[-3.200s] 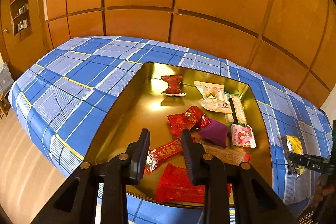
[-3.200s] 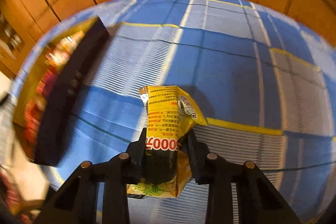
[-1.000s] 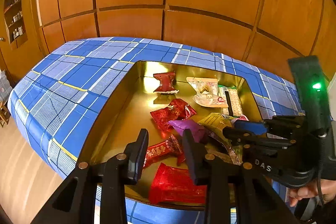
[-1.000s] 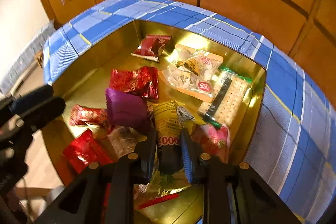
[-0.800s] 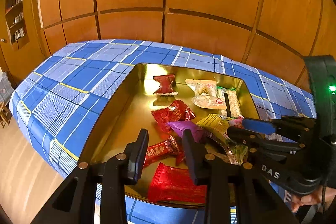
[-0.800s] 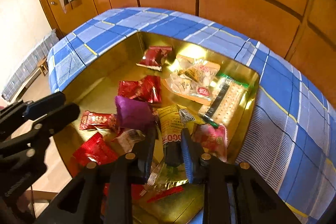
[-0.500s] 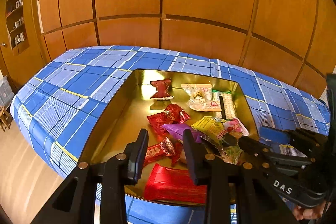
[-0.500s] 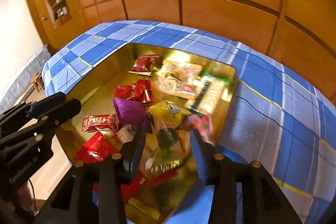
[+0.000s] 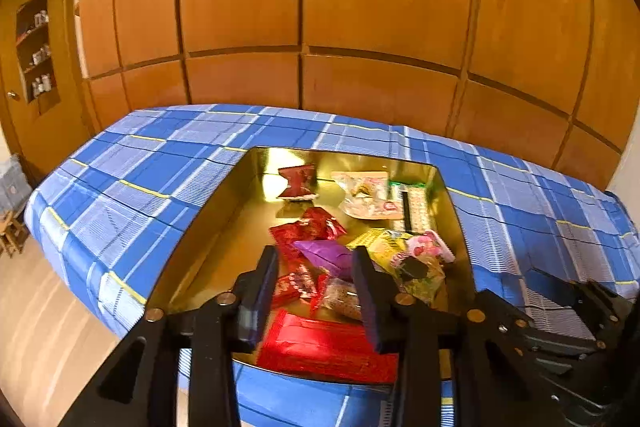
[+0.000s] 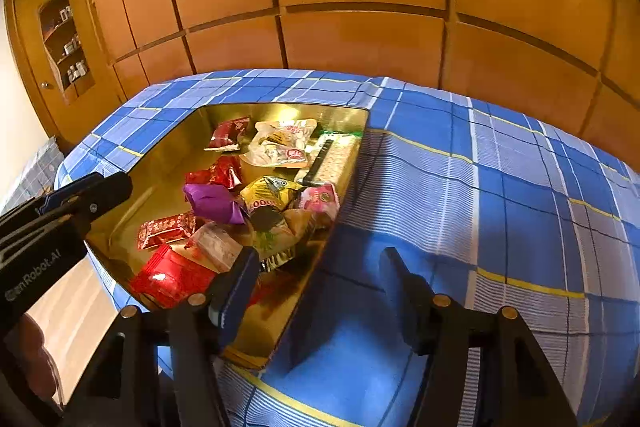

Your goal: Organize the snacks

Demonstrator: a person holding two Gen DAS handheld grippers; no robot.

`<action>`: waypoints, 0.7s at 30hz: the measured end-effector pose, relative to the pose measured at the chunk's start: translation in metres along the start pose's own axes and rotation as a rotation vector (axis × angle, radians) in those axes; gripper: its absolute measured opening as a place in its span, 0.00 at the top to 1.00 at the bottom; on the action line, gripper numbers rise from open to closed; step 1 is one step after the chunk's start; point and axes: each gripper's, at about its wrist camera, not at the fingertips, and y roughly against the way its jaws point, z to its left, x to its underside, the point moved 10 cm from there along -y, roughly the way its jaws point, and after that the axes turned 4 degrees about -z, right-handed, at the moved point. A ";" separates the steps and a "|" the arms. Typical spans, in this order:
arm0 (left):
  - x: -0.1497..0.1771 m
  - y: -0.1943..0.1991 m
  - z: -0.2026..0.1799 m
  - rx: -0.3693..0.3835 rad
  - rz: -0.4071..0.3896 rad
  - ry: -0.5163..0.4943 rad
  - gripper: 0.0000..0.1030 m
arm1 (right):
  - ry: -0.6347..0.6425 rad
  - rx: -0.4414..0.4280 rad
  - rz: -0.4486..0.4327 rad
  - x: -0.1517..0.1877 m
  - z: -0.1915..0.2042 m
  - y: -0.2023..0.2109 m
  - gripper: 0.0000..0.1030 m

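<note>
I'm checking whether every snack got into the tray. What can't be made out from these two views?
- Left wrist view: the large red packet is partly behind the left gripper; the gold tray near rim too.
- Right wrist view: tray's near corner hidden by the right gripper.
- Packet print is too small.

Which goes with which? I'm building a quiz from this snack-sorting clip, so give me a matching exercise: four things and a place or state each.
Things:
1. purple packet
2. yellow packet
3. right gripper
4. cracker pack

Places or states:
A. open, holding nothing
B. far right of the gold tray
C. left of the yellow packet
D. in the tray, between purple and pink packets

Pairs: 1-C, 2-D, 3-A, 4-B
</note>
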 end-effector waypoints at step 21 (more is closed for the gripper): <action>-0.005 0.012 0.012 -0.050 -0.051 0.018 0.45 | -0.004 0.019 -0.036 0.009 -0.002 0.014 0.26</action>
